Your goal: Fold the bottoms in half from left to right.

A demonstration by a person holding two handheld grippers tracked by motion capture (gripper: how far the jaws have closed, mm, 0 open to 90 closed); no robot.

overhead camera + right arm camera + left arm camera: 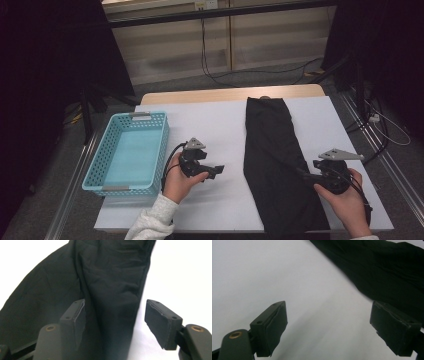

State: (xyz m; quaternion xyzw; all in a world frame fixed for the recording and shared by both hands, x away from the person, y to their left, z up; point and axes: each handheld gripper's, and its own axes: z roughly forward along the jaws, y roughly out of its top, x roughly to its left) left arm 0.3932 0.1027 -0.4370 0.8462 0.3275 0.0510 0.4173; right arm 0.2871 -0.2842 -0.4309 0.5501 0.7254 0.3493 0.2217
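One black cloth (272,160) | one basket (129,152) (teal) | two grippers — jaws spread

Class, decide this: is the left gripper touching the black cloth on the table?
Apart. In the high view the left gripper sits over bare white table, with a clear strip between it and the black cloth. Its own view shows open jaws with nothing between.

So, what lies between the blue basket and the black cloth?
In the high view, the left gripper over bare white table lies between basket and cloth.
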